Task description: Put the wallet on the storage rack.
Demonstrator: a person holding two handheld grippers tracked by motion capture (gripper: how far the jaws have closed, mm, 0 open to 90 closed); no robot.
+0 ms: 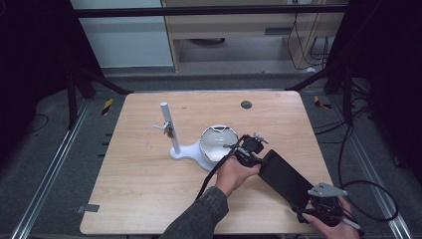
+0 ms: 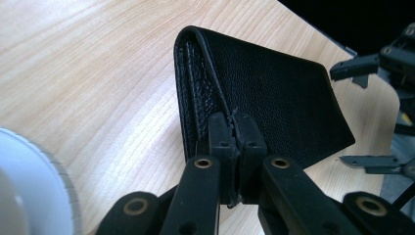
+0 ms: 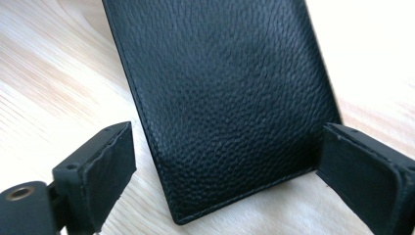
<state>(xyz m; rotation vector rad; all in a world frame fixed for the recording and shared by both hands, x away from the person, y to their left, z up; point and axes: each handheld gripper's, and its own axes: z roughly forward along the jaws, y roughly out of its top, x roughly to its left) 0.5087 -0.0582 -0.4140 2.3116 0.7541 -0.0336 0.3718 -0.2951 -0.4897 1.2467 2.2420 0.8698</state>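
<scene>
— High view, what lay on the wooden table point(image 1: 149, 189)?
— A black leather case point(image 1: 283, 177) lay just right of the white stand point(image 1: 186, 149) with its round dish. The left gripper point(image 1: 245, 152) met the case's near-stand end; the right gripper point(image 1: 318, 209) sat at the far end.

— Left gripper view?
— Jaws were pinched tight on the case's point(image 2: 274, 98) flap edge, the white dish point(image 2: 34, 186) beside them.

— Right gripper view?
— Jaws stood wide apart, flanking the case's point(image 3: 225, 107) end without touching it.
</scene>
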